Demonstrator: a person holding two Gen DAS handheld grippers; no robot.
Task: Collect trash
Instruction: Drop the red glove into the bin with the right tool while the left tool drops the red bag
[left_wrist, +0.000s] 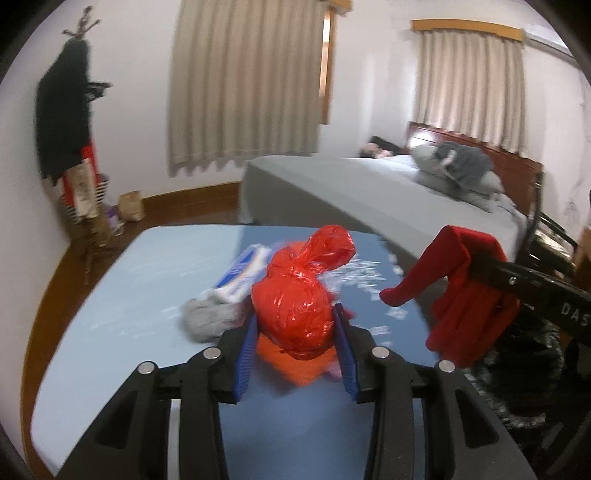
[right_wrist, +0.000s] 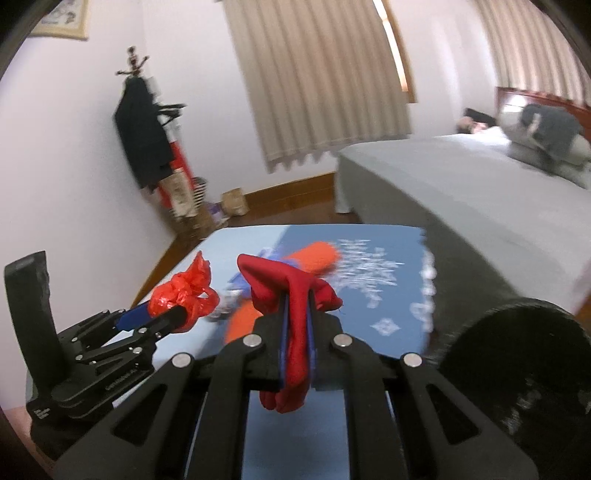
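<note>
Bedroom with a grey bed (left_wrist: 332, 184) behind a blue table (left_wrist: 129, 277). Left gripper (left_wrist: 295, 328) clamps the red plastic bag (left_wrist: 295, 306) at frame centre; right gripper (right_wrist: 297, 332), nearly closed, pinches red cloth (right_wrist: 295, 295), both seemingly lifted clear for disposal.

- There were two grippers: left gripper (left_wrist: 295, 328), right gripper (right_wrist: 297, 325).
- One knotted red plastic bag (left_wrist: 295, 306).
- One red cloth (right_wrist: 295, 314).
- One bed (left_wrist: 369, 192).
- Two curtains (left_wrist: 243, 81).
- One coat stand (left_wrist: 74, 122).

You see a shiny red plastic bag (left_wrist: 295, 306), a plain red cloth (right_wrist: 295, 314), and a blue mat (left_wrist: 129, 295) with white print.
</note>
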